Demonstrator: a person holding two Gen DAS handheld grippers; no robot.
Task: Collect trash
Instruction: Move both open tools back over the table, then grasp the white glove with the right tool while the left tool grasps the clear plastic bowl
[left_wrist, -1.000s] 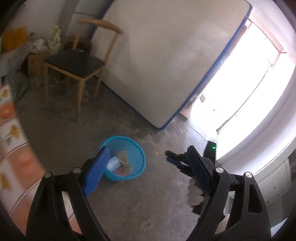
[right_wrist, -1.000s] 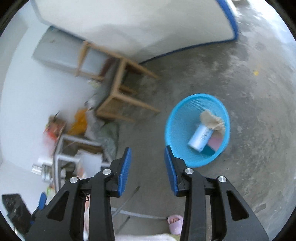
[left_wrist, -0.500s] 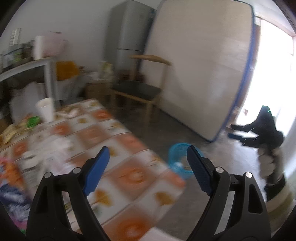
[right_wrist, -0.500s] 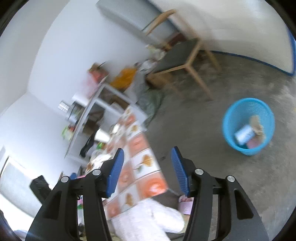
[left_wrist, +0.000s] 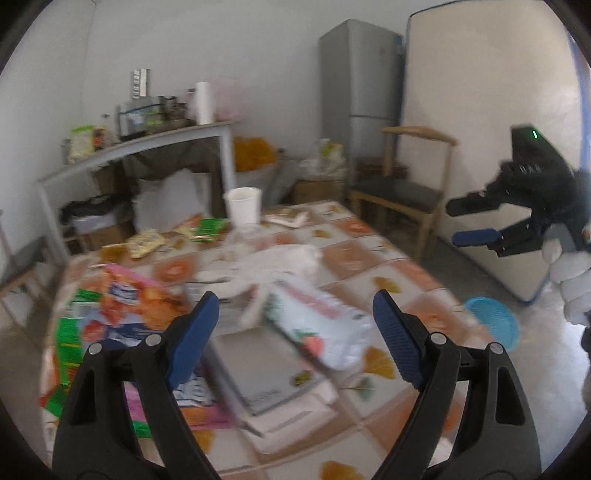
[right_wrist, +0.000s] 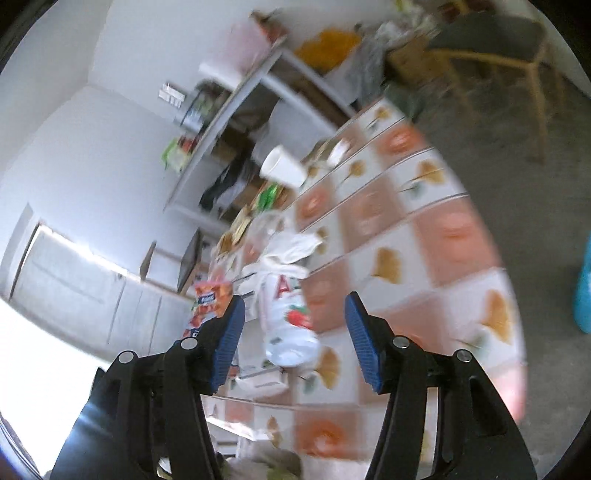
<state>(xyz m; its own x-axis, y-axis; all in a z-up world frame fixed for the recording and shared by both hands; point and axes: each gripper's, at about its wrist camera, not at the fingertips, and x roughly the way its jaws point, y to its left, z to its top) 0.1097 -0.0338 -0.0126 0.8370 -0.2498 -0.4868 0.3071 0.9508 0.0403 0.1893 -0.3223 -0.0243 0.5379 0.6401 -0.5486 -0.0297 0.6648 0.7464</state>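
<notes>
The left gripper (left_wrist: 291, 330) hangs wide and empty above the counter (left_wrist: 373, 243), whose cloth shows orange squares and yellow leaves. Between its blue pads, farther off, lies a white packet with a strawberry print (left_wrist: 317, 317), resting on a grey flat box (left_wrist: 266, 373). At 9 o'clock of the packet is an orange snack bag (left_wrist: 136, 299); at 12 o'clock a crumpled white tissue (left_wrist: 284, 258), and beyond it an upright white paper cup (left_wrist: 242, 205). The blue trash basket (left_wrist: 491, 325) stands on the floor at 3 o'clock, off the counter's edge. The right gripper (left_wrist: 469, 221), in a white-gloved hand (left_wrist: 570, 273), hovers at 2 o'clock, moderately parted with nothing between its pads. In its own blurred view the right gripper frames the strawberry packet (right_wrist: 288, 321) without touching it.
</notes>
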